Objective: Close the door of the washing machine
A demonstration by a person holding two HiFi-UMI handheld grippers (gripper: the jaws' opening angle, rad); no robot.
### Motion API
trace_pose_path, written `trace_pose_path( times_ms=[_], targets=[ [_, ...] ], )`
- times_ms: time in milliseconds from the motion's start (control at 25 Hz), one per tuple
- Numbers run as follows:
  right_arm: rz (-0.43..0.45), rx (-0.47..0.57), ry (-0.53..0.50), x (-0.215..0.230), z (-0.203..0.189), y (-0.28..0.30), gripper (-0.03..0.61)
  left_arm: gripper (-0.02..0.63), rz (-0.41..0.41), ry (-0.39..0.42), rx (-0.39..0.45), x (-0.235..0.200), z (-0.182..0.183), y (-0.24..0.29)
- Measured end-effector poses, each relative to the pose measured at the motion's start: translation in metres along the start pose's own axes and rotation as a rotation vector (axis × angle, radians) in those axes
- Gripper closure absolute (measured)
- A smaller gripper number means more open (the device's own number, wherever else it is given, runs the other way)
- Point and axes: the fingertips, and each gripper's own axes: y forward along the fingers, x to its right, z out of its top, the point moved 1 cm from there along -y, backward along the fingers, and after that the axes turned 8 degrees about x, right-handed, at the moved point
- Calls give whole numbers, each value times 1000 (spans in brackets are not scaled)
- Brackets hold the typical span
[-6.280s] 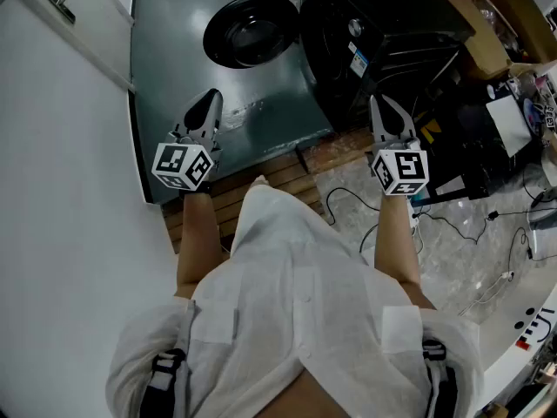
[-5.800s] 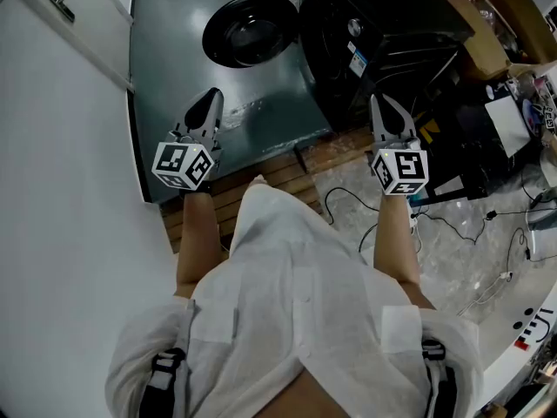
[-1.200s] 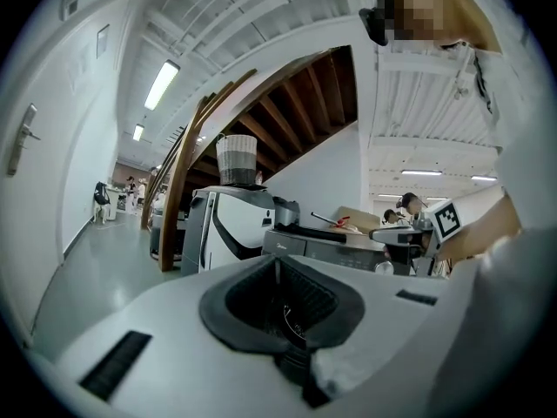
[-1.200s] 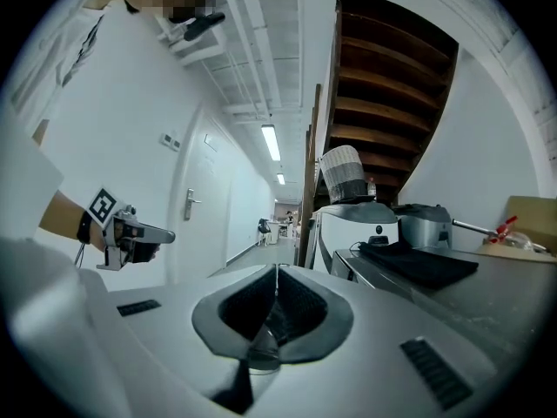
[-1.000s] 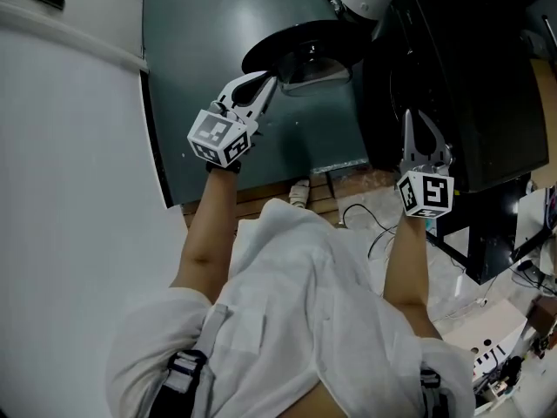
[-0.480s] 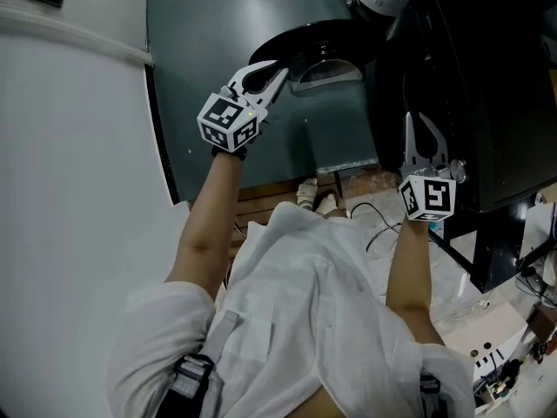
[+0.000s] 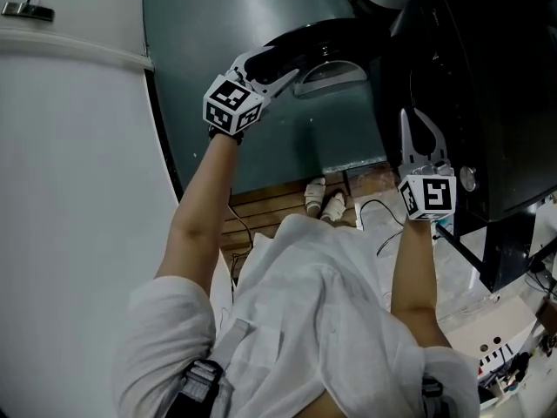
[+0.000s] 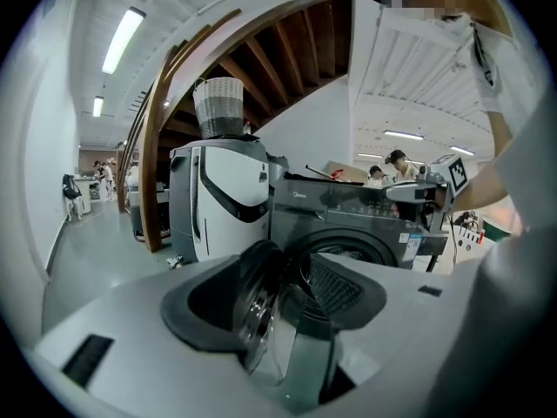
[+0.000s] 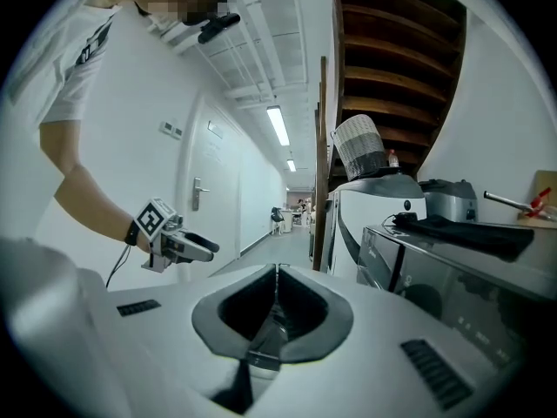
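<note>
Now the left gripper (image 7: 280, 66) has just been opening; its jaws stand apart, with the rim of the door (image 7: 348, 31) between them but not pinched. The door is swung wide open, so the step is best done as a push: loose jaws, steady pressure toward the washing machine (image 7: 470, 85) until it latches. The right gripper (image 7: 409, 122), jaws together and empty, hangs beside the machine. Whether the drum (image 8: 357, 249) holds anything is hidden.

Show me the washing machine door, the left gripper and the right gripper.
washing machine door (image 7: 346, 31), head view, on its black rim.
left gripper (image 7: 285, 63), head view, between its jaw tips; the jaws have just been opening, door edge between them.
right gripper (image 7: 407, 122), head view, at the tips of its closed jaws.
</note>
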Motion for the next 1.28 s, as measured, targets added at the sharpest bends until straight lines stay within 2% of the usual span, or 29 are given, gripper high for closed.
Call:
trace_pose_path(
  times_ms=[160,480,680,880,1000,1280],
  targets=[
    [3,-12,2,1,-5,6,548,340,-19,10,-45,-16,-13,17],
    [24,-28,17,-5,-15,14,548,260,-46,59,-210,-42,-45,47],
    [45,-41,15,-10,-20,15,548,249,-97,77,-325,-53,-68,62],
    [53,-44,15,-10,-17,17,548,227,-81,89,-415,-71,-85,76],
    [49,-47,23,-7,-21,16,548,224,-80,77,-445,-76,-94,82],
    [33,-40,30,-3,-19,10,548,222,-86,73,-459,-69,-100,83]
  ],
)
